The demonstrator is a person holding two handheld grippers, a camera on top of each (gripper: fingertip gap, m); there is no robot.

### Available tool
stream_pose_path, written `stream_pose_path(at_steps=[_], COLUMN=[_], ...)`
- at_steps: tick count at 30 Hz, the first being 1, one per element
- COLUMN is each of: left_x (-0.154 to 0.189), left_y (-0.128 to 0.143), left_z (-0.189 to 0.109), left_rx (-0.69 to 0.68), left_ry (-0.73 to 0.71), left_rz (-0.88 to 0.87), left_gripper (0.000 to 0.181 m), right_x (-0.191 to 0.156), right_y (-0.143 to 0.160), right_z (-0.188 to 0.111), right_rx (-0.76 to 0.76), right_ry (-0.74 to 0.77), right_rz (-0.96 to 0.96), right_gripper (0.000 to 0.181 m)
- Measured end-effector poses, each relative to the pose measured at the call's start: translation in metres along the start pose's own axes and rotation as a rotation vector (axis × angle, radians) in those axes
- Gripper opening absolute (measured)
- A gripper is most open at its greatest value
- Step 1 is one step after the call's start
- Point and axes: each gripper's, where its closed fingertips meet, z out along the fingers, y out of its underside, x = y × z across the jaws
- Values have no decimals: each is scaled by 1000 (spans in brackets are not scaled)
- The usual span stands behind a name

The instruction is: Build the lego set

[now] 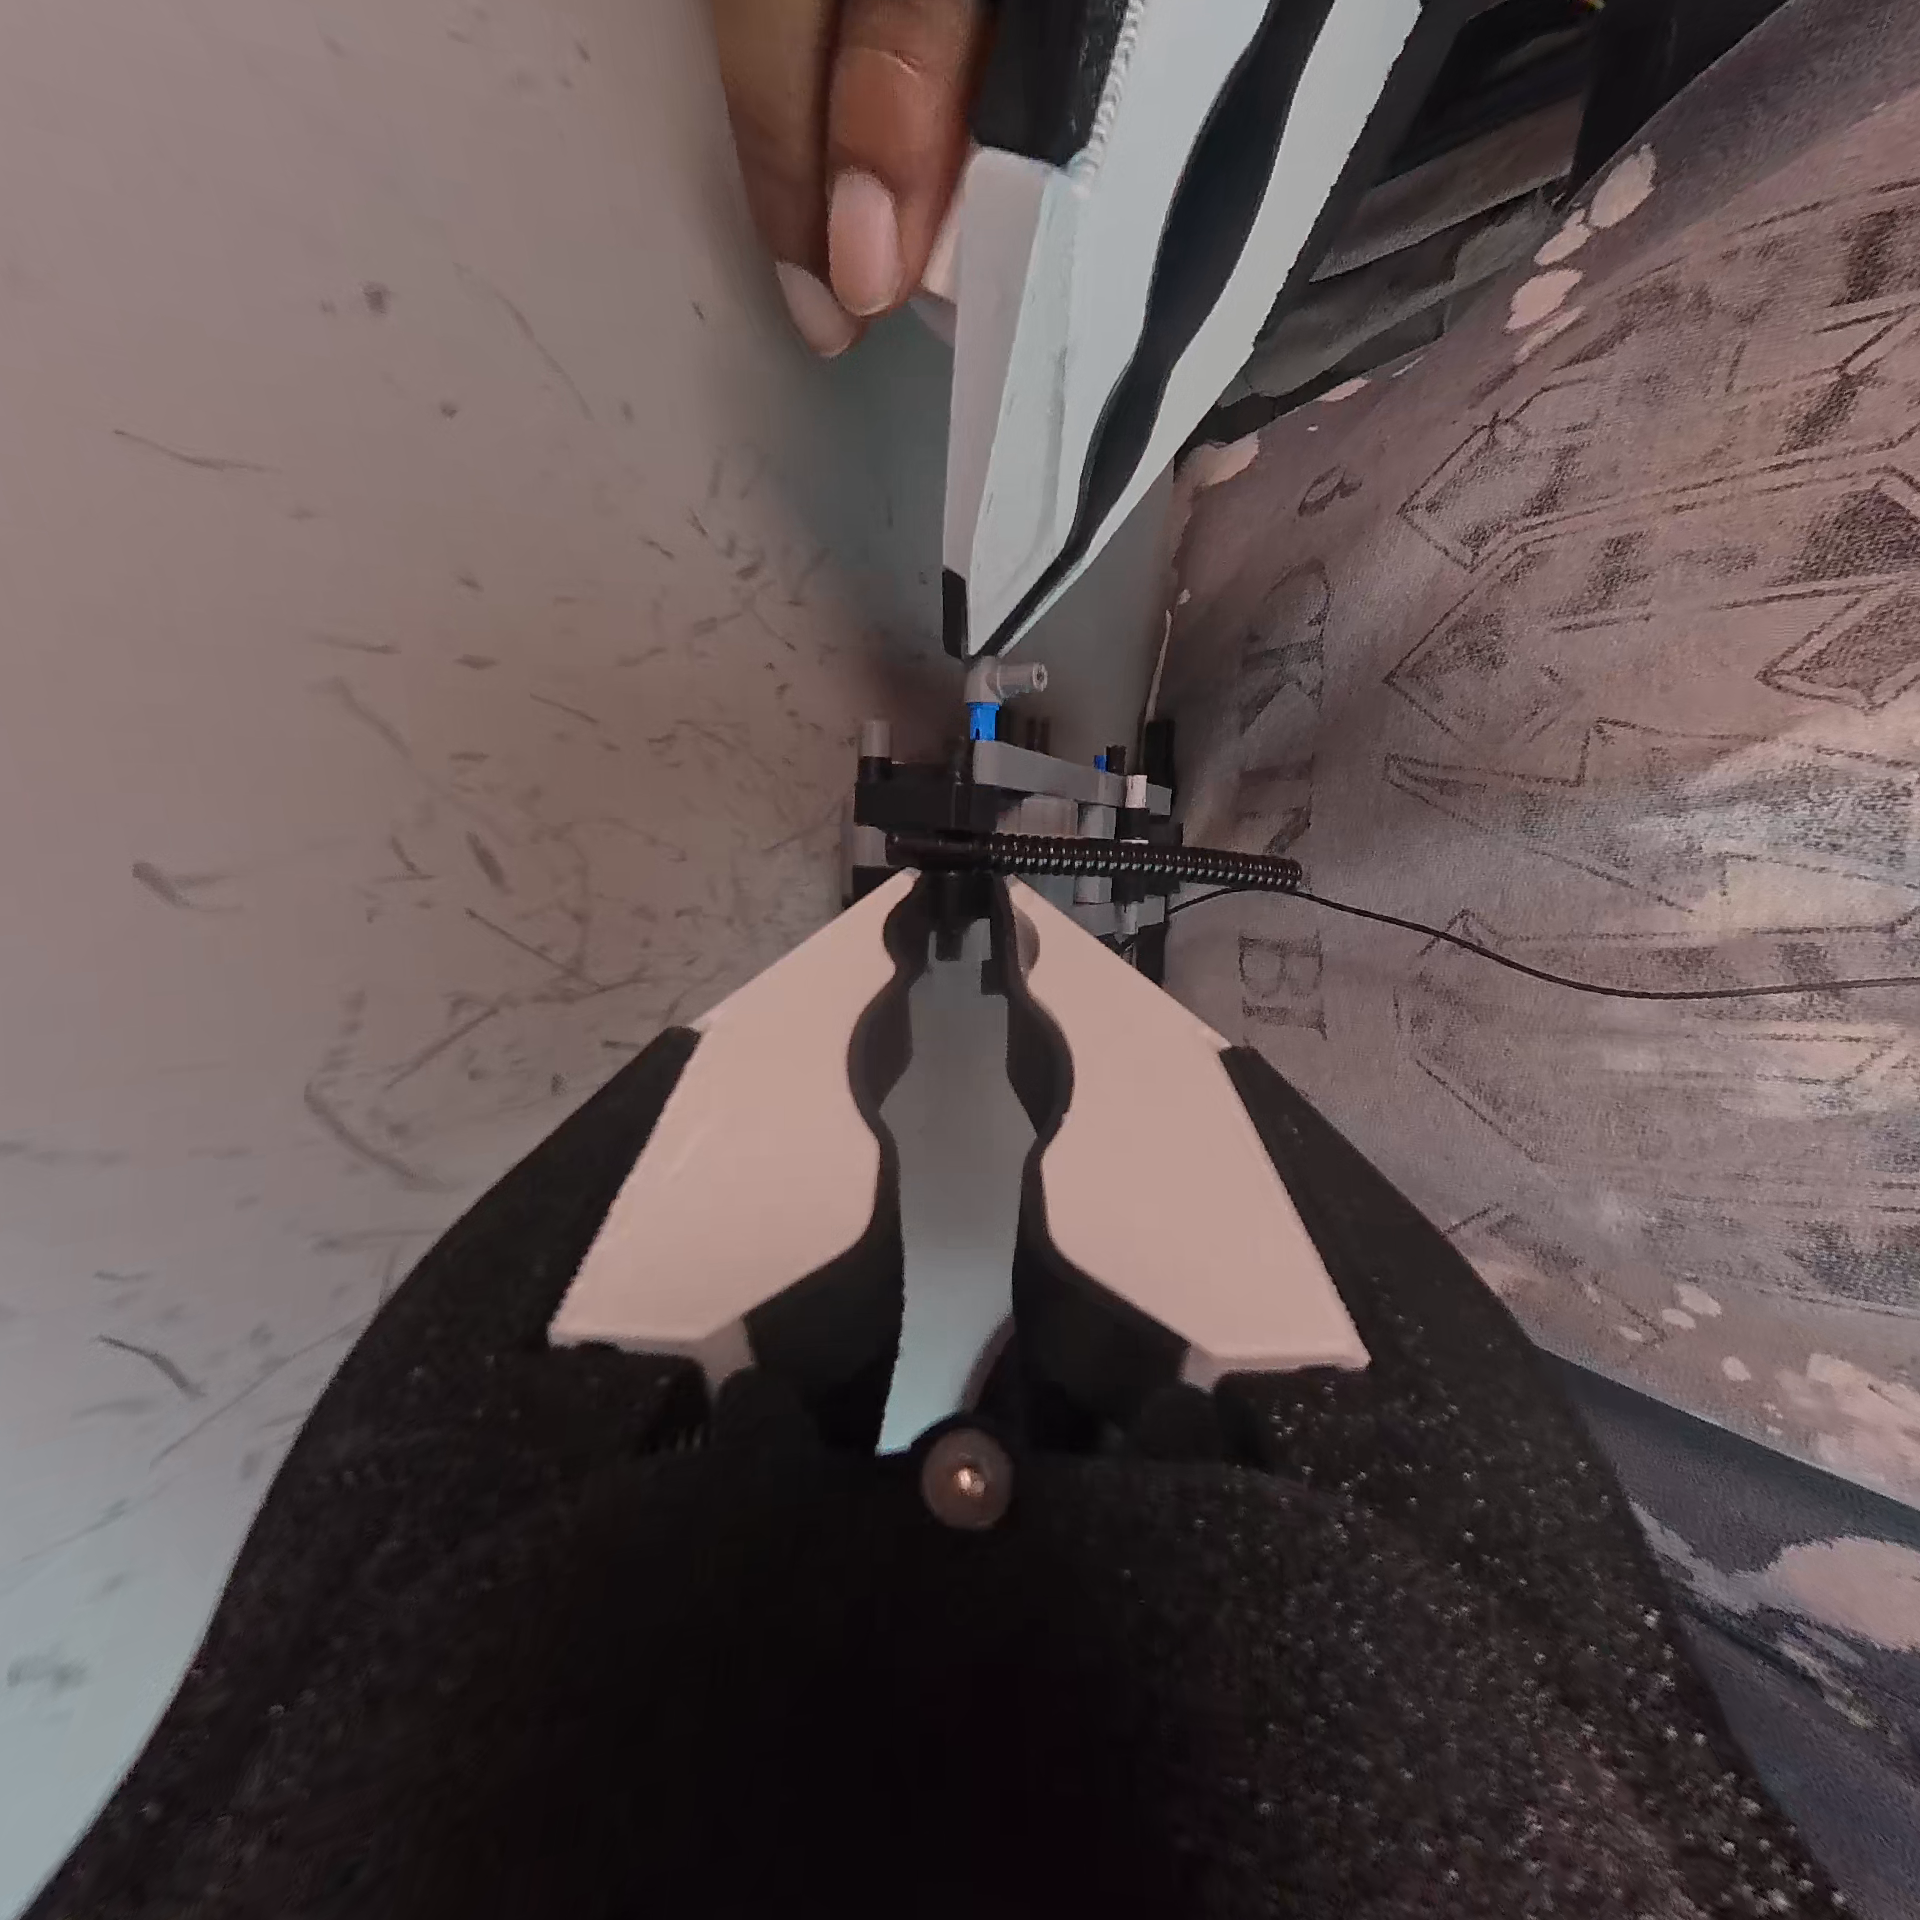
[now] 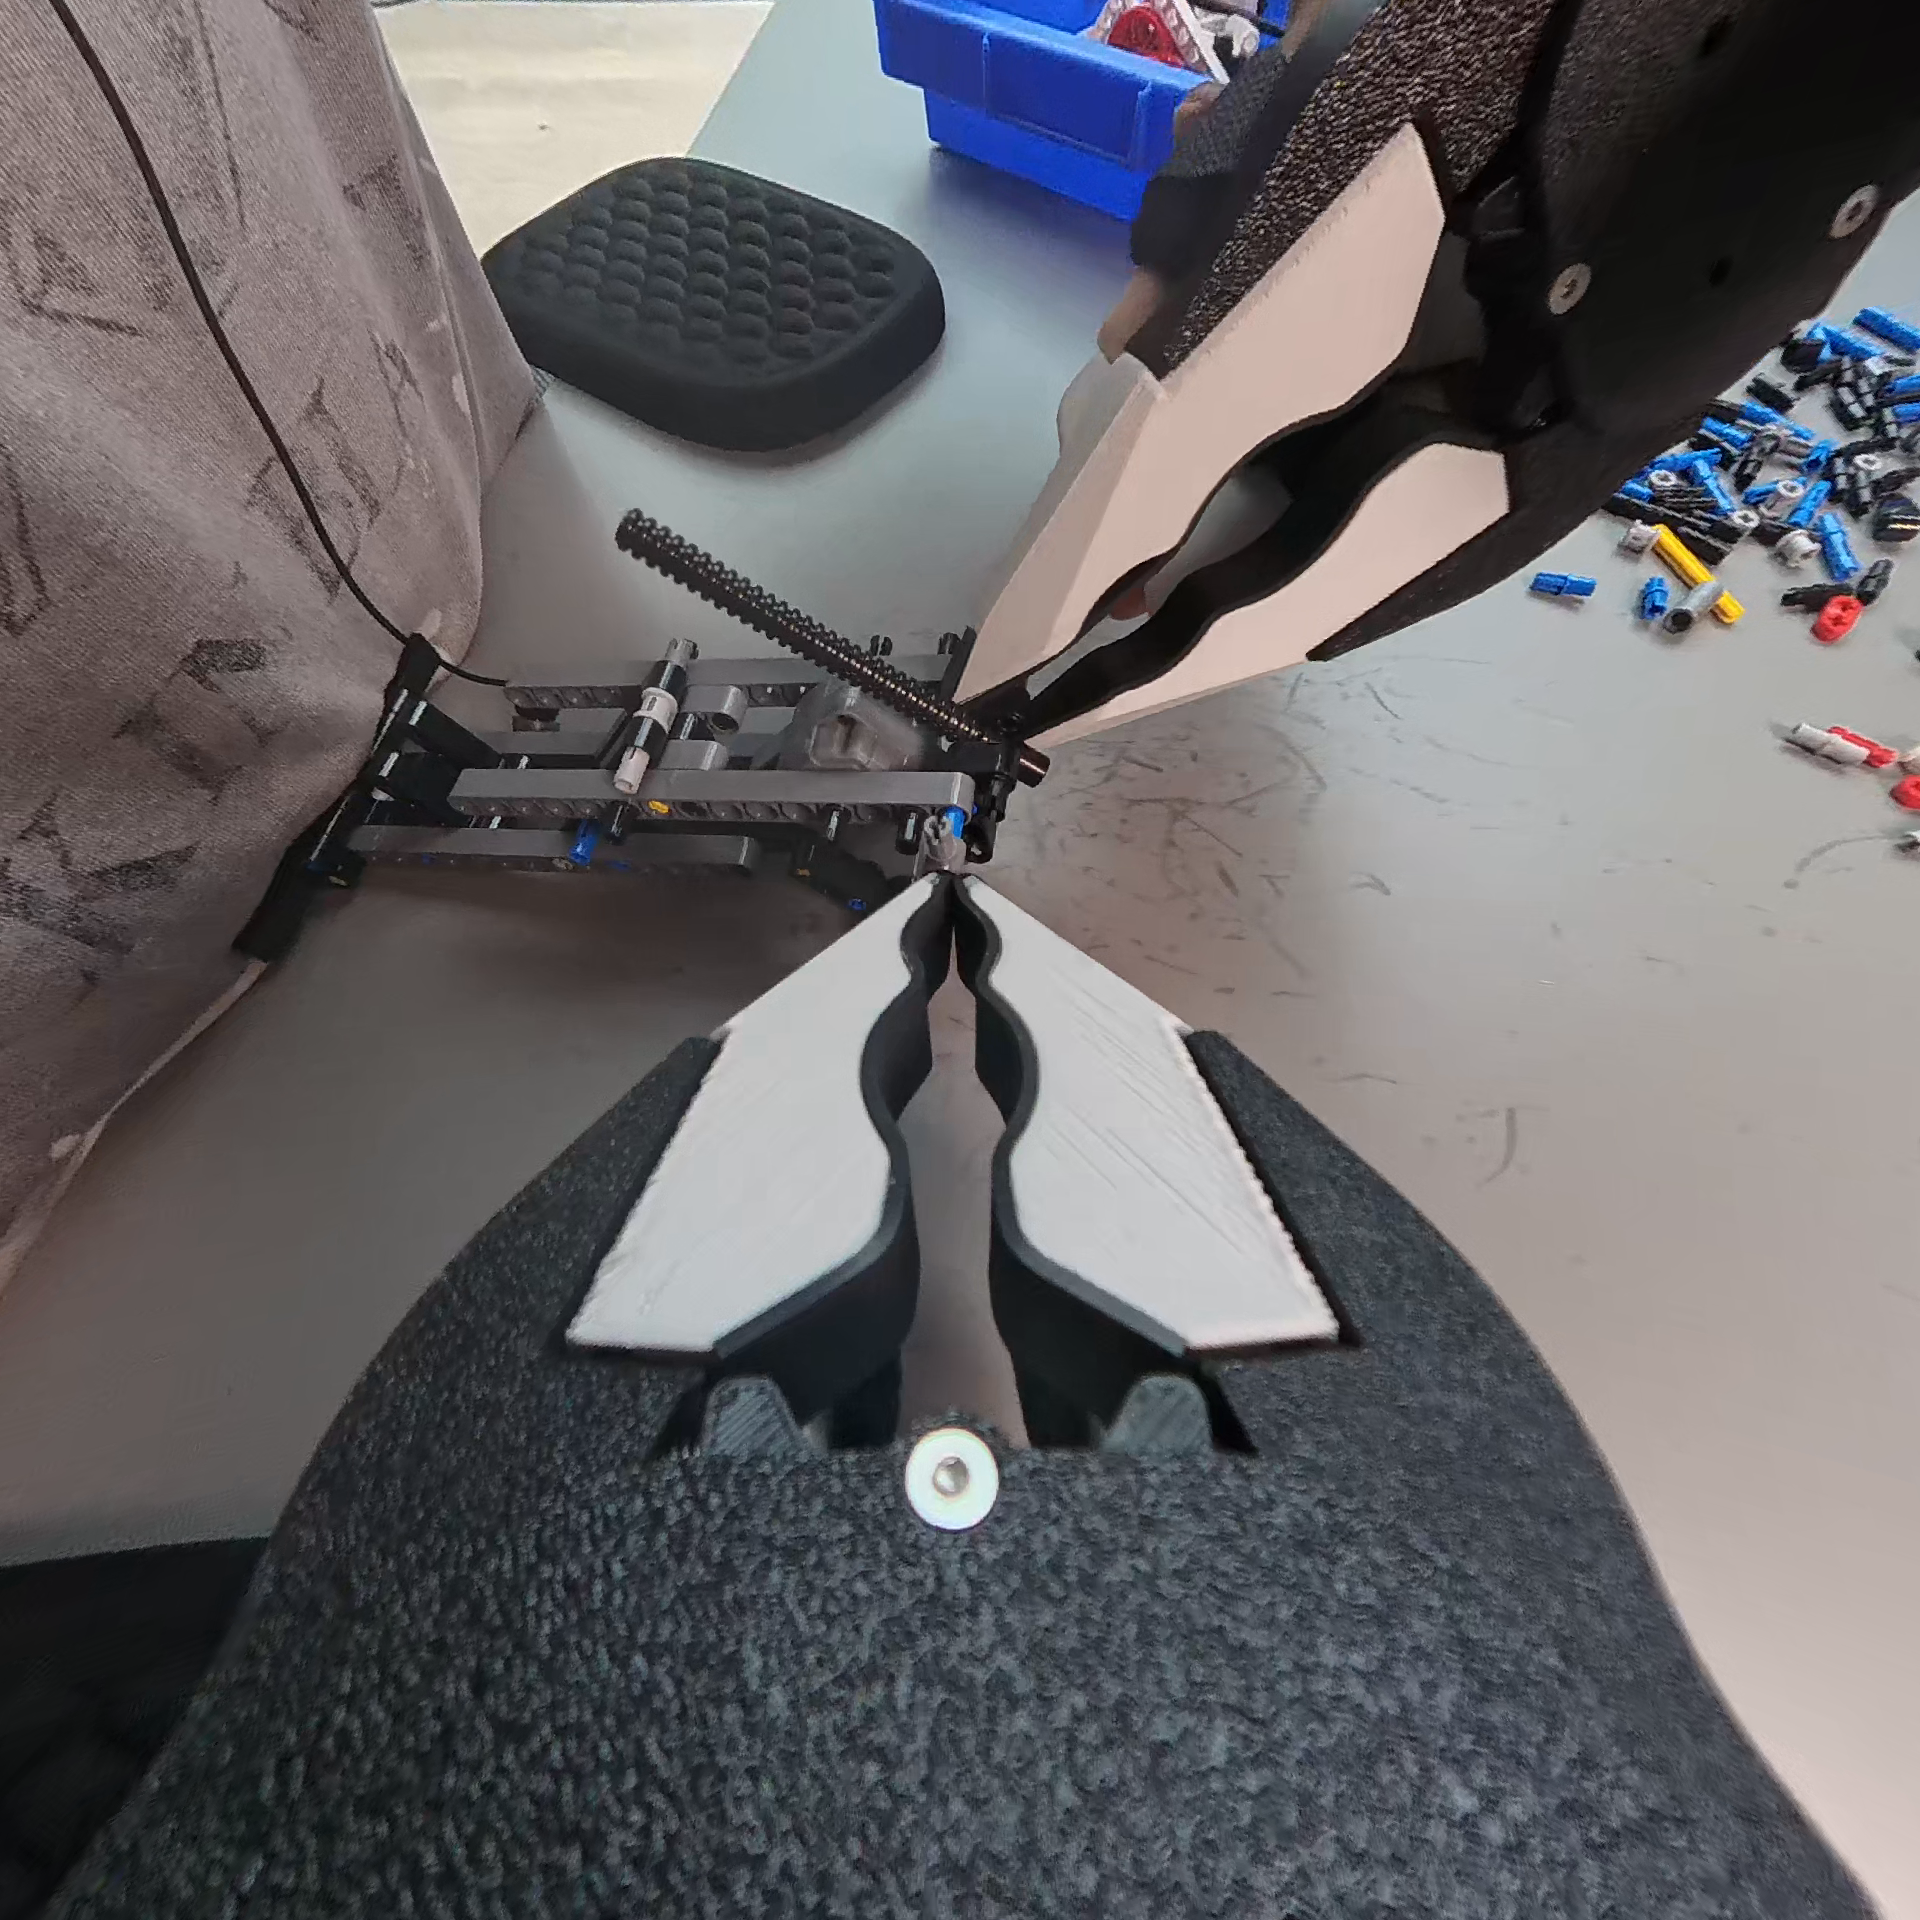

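At the tips of the right gripper, near the centre of the right wrist view, the fingers are pressed together on a small grey connector with a blue pin under it, set at the near corner of the frame. The frame, a lattice of grey and black beams, lies on the table toward 9 o'clock, its far end against the person's patterned clothing. The left gripper comes in from 1 o'clock and pinches the frame's end, where a black ribbed hose runs up toward 11. Farther off sit a black pad at 11, a blue bin at 12 and loose pins at 2. Judging by this, the chassis is partly built, the connector is being seated, and many parts are left.
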Motion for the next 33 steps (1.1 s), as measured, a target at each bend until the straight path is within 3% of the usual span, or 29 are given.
stream_pose_path(at_steps=[13, 19, 23, 24, 28, 33], left_x=[1, 0, -3, -6, -1, 6], left_y=[1, 0, -4, -6, -15, -7], left_z=[3, 3, -1, -5, -28, -37], left_rx=[-82, -85, -38, -21, 123, 294], left_ry=[-63, -57, -80, -101, -145, -265], left_rz=[24, 28, 25, 31, 73, 136], left_gripper=[10, 11, 14, 24, 29, 34], right_x=[-2, -1, 4, 4, 8, 5], right_y=[-3, -2, -1, -2, -1, -2], right_z=[6, 5, 1, -2, -20, -31], right_rx=[-35, 33, 65, 80, 122, 152], right_ry=[19, 41, 117, 124, 203, 279], right_rz=[-39, 45, 72, 81, 136, 160], right_gripper=[0, 0, 0, 0, 5, 14])
